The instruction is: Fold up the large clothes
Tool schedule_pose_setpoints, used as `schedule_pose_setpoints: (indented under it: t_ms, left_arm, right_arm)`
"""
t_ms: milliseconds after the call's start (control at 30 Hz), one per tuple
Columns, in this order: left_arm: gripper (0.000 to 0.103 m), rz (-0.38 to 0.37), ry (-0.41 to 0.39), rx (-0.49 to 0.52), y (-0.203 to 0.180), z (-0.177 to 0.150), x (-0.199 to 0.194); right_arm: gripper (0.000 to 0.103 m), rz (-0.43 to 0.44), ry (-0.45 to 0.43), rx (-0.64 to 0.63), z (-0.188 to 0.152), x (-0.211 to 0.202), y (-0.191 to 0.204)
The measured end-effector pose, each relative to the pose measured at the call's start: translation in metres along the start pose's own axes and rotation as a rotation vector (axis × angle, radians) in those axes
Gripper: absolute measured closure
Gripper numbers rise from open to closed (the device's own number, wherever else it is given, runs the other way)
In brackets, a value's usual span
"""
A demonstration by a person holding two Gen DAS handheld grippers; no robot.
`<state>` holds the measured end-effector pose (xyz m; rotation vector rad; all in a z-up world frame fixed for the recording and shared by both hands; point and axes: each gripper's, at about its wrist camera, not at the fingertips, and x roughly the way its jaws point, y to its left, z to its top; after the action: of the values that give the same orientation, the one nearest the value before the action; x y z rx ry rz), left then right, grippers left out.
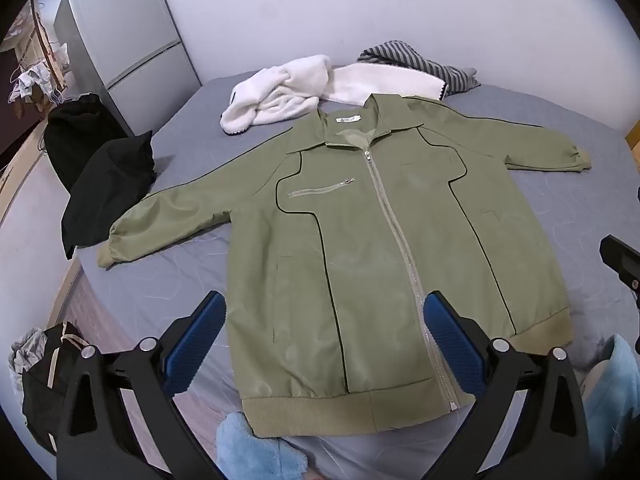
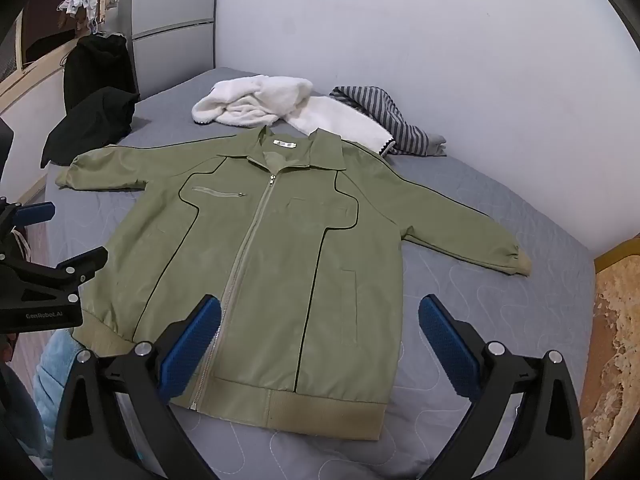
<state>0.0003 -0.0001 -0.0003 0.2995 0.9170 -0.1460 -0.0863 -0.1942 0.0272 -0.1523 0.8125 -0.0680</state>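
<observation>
Jacket [image 1: 360,240] lies flat on the bed [image 1: 560,216], front up, zipped to just under the collar, both sleeves spread out to the sides, hem nearest the cameras. Olive, smooth woven shell with black piping. It looks light, limp and a bit slick, so I expect it to slide on the quilted cover and sag when lifted from one point. The ribbed hem [image 2: 320,408] and cuffs look thicker and should pinch better than the shell. The zipper [image 1: 392,216] forms a stiffer spine down the middle, so folds should run parallel to it, not across the teeth.

Suggested holds: left cuff [image 1: 106,254] or right cuff [image 2: 520,264] to bring the sleeves in over the chest, then the hem corners to fold up toward the collar.

Left gripper [image 1: 324,344] hovers over the lower hem area, jaws wide, holding nothing. Right gripper [image 2: 320,344] hovers over the hem on the other side of the zipper, jaws wide, also holding nothing.

Other stuff on the bed: white fleece garment [image 1: 280,92] touching the collar, striped garment [image 2: 384,120] behind it, black garment [image 1: 108,184] near the left sleeve. Watch for snagging these during the sleeve folds.

Containers: dark bag [image 1: 44,372] on the floor left of the bed, with pale cloth showing at its top; the rest of its contents cannot be made out. Blue fuzzy fabric [image 1: 252,448] sits at the near bed edge.
</observation>
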Motion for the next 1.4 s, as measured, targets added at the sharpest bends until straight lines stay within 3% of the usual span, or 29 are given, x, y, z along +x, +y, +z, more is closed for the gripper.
schedule_pose_setpoints:
  t_ms: [1233, 1400]
  left_arm:
    - [0.006, -0.004, -0.006, -0.009, 0.002, 0.011, -0.007]
    - [0.006, -0.005, -0.006, -0.009, -0.001, 0.001, -0.005]
  right_arm:
    - [0.005, -0.01, -0.002, -0.016, 0.001, 0.002, 0.004]
    - [0.005, -0.01, -0.001, -0.014, 0.0, 0.0, 0.003]
